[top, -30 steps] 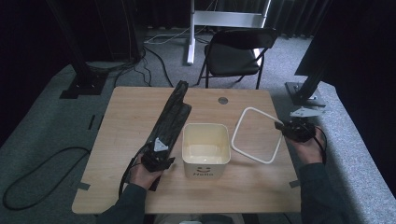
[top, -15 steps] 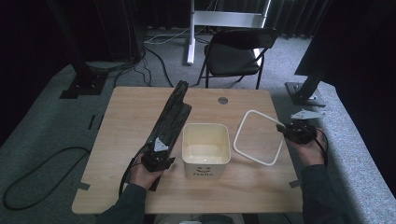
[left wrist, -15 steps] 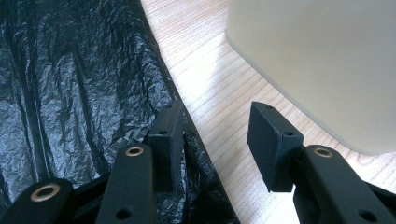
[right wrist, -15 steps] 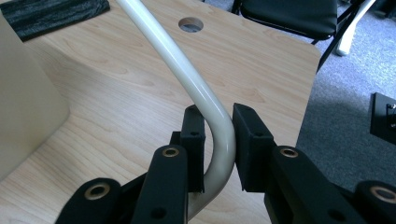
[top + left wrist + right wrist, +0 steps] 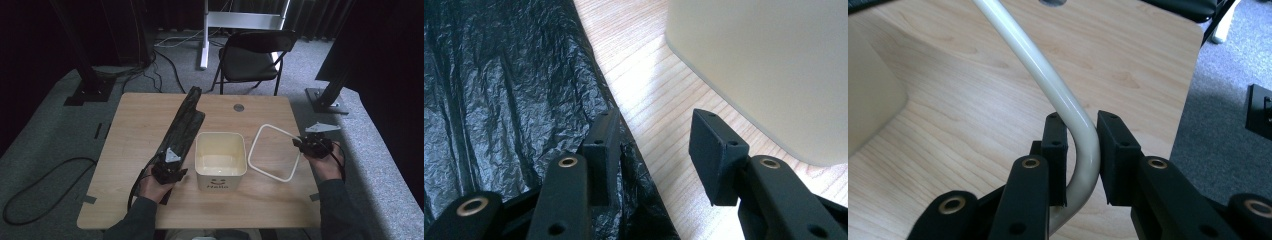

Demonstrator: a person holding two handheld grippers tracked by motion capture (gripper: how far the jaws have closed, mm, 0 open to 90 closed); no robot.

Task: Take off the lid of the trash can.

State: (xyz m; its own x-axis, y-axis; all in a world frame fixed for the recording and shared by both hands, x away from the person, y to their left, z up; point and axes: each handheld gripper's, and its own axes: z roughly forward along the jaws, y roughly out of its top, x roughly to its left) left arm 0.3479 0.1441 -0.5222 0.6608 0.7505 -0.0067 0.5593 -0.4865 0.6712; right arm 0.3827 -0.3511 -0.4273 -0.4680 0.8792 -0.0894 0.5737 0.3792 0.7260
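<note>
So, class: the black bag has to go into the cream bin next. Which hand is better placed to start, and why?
The left. Its tongs stand open right at the edge of the black bag, beside the cream bin. The right tongs sit around a corner of the white ring, farther from the bag.

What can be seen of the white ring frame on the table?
The white rounded-square ring frame looks like smooth glossy plastic tubing, an open loop with nothing inside. It lies on the wooden table, right of the cream square bin. The right tongs straddle one curved corner, pads at both sides.
</note>
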